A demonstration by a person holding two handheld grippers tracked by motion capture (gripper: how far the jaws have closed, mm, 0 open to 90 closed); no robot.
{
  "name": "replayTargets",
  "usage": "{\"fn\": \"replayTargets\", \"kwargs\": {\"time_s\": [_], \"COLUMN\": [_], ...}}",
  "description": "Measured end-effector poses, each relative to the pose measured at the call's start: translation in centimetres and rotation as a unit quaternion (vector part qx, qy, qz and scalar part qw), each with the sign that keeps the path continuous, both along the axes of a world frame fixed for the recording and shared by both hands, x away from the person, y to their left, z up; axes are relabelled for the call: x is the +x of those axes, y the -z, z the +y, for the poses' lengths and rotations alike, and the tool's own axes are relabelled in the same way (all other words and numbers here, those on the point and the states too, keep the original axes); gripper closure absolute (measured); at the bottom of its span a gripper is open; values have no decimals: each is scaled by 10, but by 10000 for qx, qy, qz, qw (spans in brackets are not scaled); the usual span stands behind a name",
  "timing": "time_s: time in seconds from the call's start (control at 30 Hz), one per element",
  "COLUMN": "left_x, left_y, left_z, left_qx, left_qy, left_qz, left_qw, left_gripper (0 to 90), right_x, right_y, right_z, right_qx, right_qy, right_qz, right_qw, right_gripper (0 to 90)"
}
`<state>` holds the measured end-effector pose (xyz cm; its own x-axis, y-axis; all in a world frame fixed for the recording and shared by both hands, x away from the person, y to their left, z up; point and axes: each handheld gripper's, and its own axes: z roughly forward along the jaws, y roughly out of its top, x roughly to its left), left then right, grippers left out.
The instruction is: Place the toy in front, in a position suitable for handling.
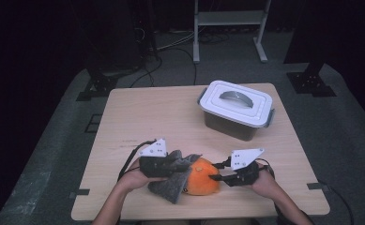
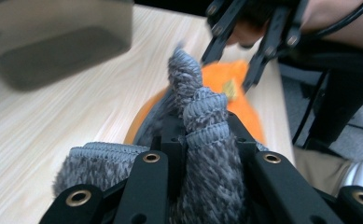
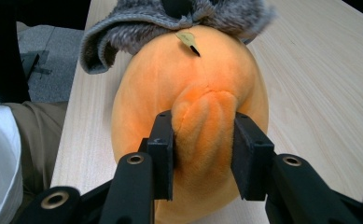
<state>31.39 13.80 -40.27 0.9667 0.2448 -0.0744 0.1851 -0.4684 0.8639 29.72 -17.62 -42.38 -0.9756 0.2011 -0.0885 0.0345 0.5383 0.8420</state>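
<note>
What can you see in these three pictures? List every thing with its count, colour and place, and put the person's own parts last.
Plush toy: one, orange, near edge of the table, between the two grippers.
Knitted fuzzy cloth: one, grey, draped over the toy's left side.
Storage box with handled lid: one, white lid on a dark body, far right of the table.
Table: one, light wood, centre of the high view.
Metal frame: one, pale grey, on the floor beyond the table.
Left gripper: one, black, shut on the cloth.
Right gripper: one, black, shut on a fold of the toy.
Hands: two, at the near edge, each holding a gripper.
</note>
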Motion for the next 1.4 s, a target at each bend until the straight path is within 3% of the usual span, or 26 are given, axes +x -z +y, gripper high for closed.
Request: {"fn": "replayTargets", "kwargs": {"time_s": [0.13,0.23,0.4,0.53,0.63,0.7,0.77,0.83,0.9,1.03,1.13,1.2,1.27,1.4], "left_x": [1,2,6,10,13,14,14,10,6,-4,-9,-10,-9,-3], "left_y": [5,3,-9,-20,-23,-17,-7,-1,-1,-4,-5,-4,-3,-5], "left_z": [12,14,4,-8,-15,-19,-21,-19,-18,-20,-20,-19,-15,-8], "left_qx": [180,68,-209,-260,-182,-33,21,-87,-61,63,144,117,-31,-241], "left_qy": [-138,-178,-86,-16,17,21,65,70,99,307,409,398,331,119], "left_qz": [32,68,-5,-121,-184,-104,36,138,122,73,70,98,141,125], "left_qw": [9997,9998,9997,9996,9997,9999,10000,9998,9999,9995,9990,9991,9993,9996], "left_gripper": [734,735,737,737,737,736,739,741,743,742,741,740,738,735], "right_x": [1,1,1,1,2,2,2,3,5,3,3,4,4,1], "right_y": [-1,-2,-3,-8,-10,-10,-8,-6,-5,-7,-4,-2,-1,-5], "right_z": [3,5,4,7,8,7,7,5,3,7,14,15,14,12], "right_qx": [-10,-18,-17,-83,-116,-127,-118,-94,67,141,50,94,92,-30], "right_qy": [-2,-9,-7,63,97,80,77,55,40,-8,-104,-117,-158,-46], "right_qz": [-30,-47,-77,-330,-482,-504,-480,-296,52,146,288,363,456,88], "right_qw": [10000,10000,10000,9994,9987,9986,9987,9995,10000,9998,9995,9992,9988,9999], "right_gripper": [634,634,635,648,649,648,632,559,454,337,298,316,443,593]}}
